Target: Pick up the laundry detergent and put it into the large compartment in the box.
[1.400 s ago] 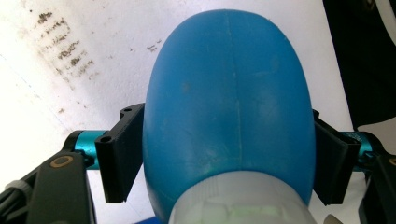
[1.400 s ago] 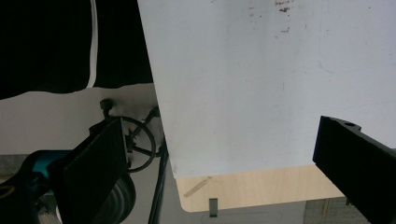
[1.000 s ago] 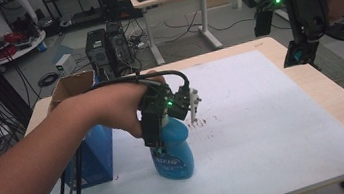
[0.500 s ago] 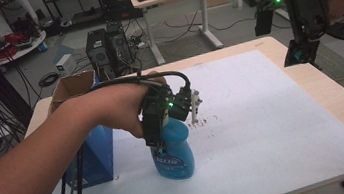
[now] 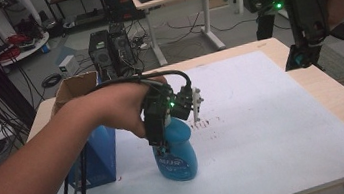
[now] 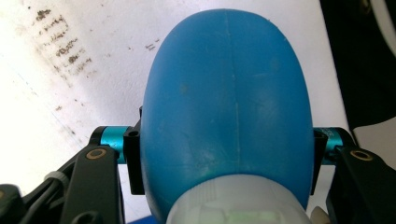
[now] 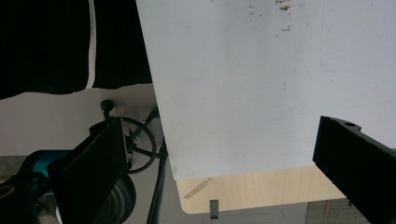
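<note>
**Left tongs clamp the spray bottle; right tongs wait aloft**

At the desk's (image 5: 275, 129) left stands a blue box (image 5: 95, 157) with a cardboard flap. Just beside it, the left tongs (image 6: 226, 144) are closed on the blue spray bottle (image 5: 176, 152), jaws pressing both flanks below the white head; the bottle stands upright near reddish marks (image 5: 206, 121). Far right, the right tongs (image 5: 301, 57) hang wide and empty above the desk edge. The step looks like gripping; next probably calls for lifting straight or aiming the nozzle.
</note>
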The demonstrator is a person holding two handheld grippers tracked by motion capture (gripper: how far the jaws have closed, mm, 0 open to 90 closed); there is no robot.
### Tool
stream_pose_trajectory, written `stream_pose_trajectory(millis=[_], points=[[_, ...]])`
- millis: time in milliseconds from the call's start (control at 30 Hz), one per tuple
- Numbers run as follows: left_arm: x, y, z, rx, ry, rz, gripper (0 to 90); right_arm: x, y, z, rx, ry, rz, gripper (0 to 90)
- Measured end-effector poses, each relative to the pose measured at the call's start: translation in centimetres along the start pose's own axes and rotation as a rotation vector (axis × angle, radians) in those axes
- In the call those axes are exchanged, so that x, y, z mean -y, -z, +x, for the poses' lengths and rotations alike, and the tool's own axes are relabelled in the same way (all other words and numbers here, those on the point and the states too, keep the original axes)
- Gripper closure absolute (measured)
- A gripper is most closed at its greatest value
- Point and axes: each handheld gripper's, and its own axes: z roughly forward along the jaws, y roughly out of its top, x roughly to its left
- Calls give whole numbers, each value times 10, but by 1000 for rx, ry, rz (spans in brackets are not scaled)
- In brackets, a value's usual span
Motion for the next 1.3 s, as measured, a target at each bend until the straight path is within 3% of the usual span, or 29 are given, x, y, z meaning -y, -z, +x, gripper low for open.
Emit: stream_pose_trajectory(millis=[333, 567, 867, 900, 933, 1067, 1100, 1133, 1300], points=[[12, 44, -10, -7, 51, -35, 387, -6, 0, -1, 2, 12, -6, 21], [26, 82, -13, 14, 153, -15, 386, -10, -1, -1, 4, 29, -4, 21], [44, 120, -15, 7, 257, -15, 386, -12, -2, -2, 9, 40, -5, 21], [52, 131, -14, -5, 301, -26, 386, -15, -4, -3, 9, 47, 6, 21], [52, 131, -14, -5, 301, -26, 386, -15, -4, -3, 9, 47, 6, 21], [69, 143, -13, -11, 384, -42, 386, -19, -6, -4, 7, 59, 9, 21], [69, 143, -13, -11, 384, -42, 386, -19, -6, -4, 7, 59, 9, 21], [80, 148, -12, -3, 467, -37, 386, -19, -5, -4, 4, 55, 5, 21], [100, 157, -12, 3, 636, -22, 386, -20, -6, -7, 8, 58, 4, 21]])
